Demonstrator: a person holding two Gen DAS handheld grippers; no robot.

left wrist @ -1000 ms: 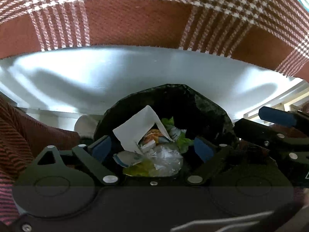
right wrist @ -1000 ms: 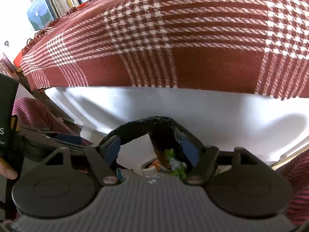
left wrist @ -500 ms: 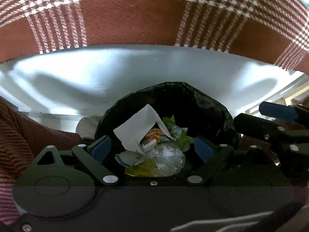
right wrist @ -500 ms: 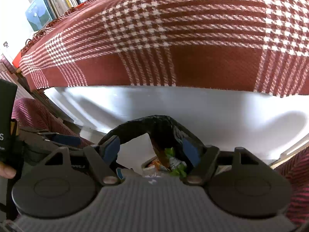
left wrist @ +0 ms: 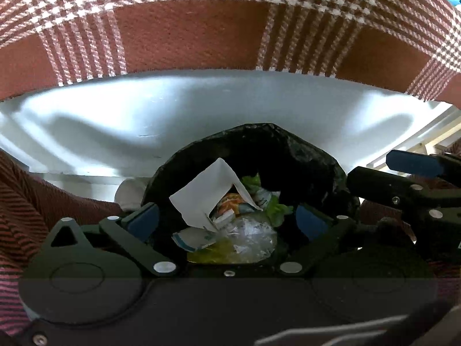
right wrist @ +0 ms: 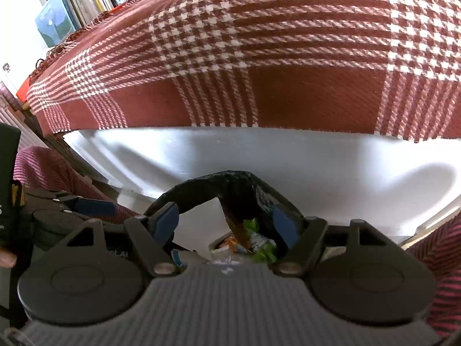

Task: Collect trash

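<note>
- Left gripper (left wrist: 226,220): jaws spread wide, holding nothing, poised over the bag's mouth.
- Right gripper (right wrist: 224,223): jaws likewise apart and empty; the bag's rim lies between its fingers.
- Black trash bag (left wrist: 288,150): open, in front of a white panel (left wrist: 173,115), just below both grippers.
- Trash inside: white paper sheet (left wrist: 204,193), green scrap (left wrist: 276,209), crumpled clear plastic (left wrist: 253,239), orange wrapper (left wrist: 232,201).
- Red plaid blanket (right wrist: 259,57): draped above the panel.
- Books (right wrist: 72,8): shelved at upper left, in the right wrist view.
</note>
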